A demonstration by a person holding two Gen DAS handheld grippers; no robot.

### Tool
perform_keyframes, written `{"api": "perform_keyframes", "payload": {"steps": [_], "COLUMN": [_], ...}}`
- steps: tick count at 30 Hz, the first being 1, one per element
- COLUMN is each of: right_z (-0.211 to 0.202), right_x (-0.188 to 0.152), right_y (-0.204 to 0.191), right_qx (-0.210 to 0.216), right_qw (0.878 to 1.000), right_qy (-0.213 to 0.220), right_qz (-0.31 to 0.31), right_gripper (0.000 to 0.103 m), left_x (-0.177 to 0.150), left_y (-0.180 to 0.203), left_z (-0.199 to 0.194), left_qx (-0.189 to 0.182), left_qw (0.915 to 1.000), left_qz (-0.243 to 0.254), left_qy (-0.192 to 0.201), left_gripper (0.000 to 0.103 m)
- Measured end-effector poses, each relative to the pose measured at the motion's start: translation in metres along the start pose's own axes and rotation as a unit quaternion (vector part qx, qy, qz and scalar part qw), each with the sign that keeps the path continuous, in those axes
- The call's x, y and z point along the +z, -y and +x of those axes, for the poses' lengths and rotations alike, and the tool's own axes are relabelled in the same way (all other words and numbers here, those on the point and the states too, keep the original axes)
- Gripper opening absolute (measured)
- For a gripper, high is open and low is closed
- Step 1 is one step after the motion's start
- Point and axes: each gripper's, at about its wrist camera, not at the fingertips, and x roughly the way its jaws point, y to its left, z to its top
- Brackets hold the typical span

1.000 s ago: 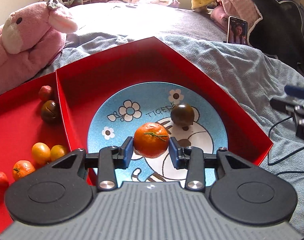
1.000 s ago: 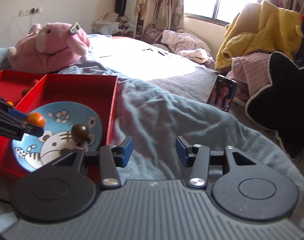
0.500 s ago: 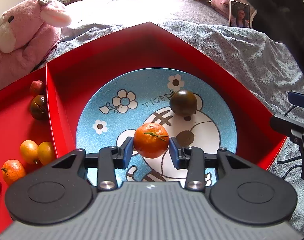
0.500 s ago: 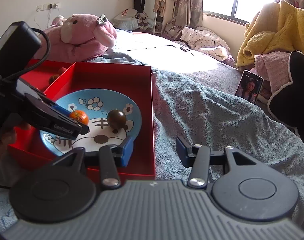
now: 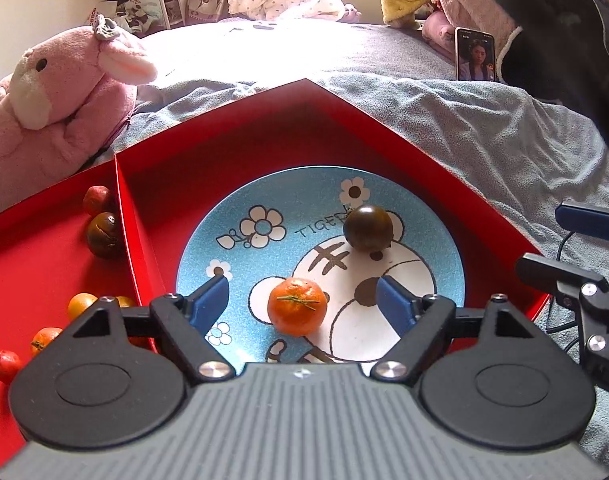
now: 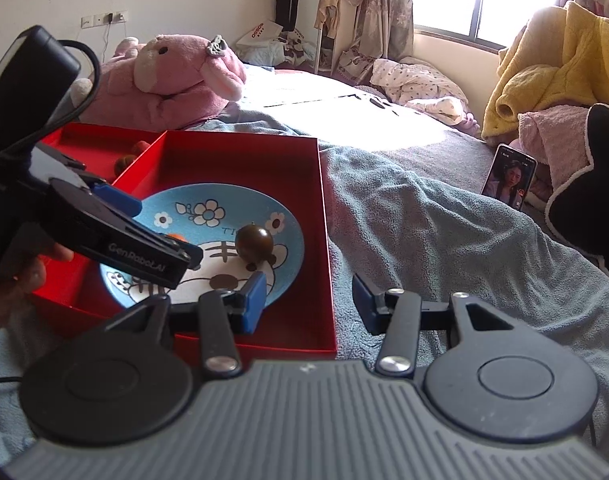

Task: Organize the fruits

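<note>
A blue cartoon plate (image 5: pixel 264 200) lies in the right red tray (image 5: pixel 232 136). An orange mandarin (image 5: pixel 297 306) rests on the plate between the wide-open jaws of my left gripper (image 5: pixel 302 300), apart from both pads. A dark round fruit (image 5: pixel 367 227) sits farther back on the plate, also in the right wrist view (image 6: pixel 254 242). The left red tray (image 5: pixel 20 264) holds several small fruits: dark (image 5: pixel 103 234), red (image 5: pixel 4 366), and orange (image 5: pixel 80 305). My right gripper (image 6: pixel 306 300) is open and empty over the tray's near right corner, beside the plate (image 6: pixel 288 236).
The trays sit on a grey-blue blanket (image 5: pixel 464 120) on a bed. A pink plush toy (image 5: pixel 60 96) lies behind the left tray. A phone (image 5: pixel 475 54) leans at the back right beside a black cushion (image 6: pixel 592 200) and yellow clothes (image 6: pixel 552 60).
My left gripper has opened and released the mandarin onto the plate. The right gripper has moved closer to the tray, staying open.
</note>
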Motion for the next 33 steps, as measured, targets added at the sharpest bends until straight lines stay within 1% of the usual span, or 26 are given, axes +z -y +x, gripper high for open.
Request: {"api": "perform_keyframes", "payload": {"steps": [3, 6, 12, 15, 19, 25, 29, 33], "right_z": [-0.001, -0.003, -0.003, -0.003, -0.004, -0.007, -0.009, -0.007], "right_x": [0.001, 0.004, 0.008, 0.012, 0.018, 0.025, 0.029, 0.033], "right_y": [-0.005, -0.009, -0.022, -0.030, -0.048, -0.077, -0.099, -0.117], "right_qx": [0.003, 0.007, 0.016, 0.032, 0.058, 0.118, 0.136, 0.148], "right_qw": [1.000, 1.000, 0.999, 0.998, 0.997, 0.992, 0.990, 0.987], "right_qy": [0.006, 0.016, 0.029, 0.035, 0.038, 0.035, 0.039, 0.040], "right_qz": [0.000, 0.003, 0.025, 0.031, 0.024, 0.005, -0.019, -0.044], "right_gripper": [0.050, 0.050, 0.050, 0.050, 0.050, 0.050, 0.050, 0.050], "left_x": [0.001, -0.002, -0.015, -0.024, -0.036, -0.050, -0.060, -0.066], "left_y": [-0.008, -0.019, -0.056, -0.076, -0.100, -0.134, -0.152, -0.160], "left_z": [-0.015, -0.034, -0.068, -0.082, -0.097, -0.115, -0.119, -0.117], "left_qx": [-0.001, 0.001, 0.025, 0.044, 0.067, 0.096, 0.109, 0.113], "left_qw": [0.9999, 0.9997, 0.9992, 0.9984, 0.9971, 0.9944, 0.9925, 0.9916], "left_qz": [-0.009, -0.007, -0.011, -0.017, -0.019, -0.029, -0.044, -0.057], "left_qy": [0.010, 0.022, 0.030, 0.030, 0.030, 0.033, 0.032, 0.029], "left_gripper": [0.084, 0.084, 0.084, 0.084, 0.084, 0.084, 0.084, 0.084]}}
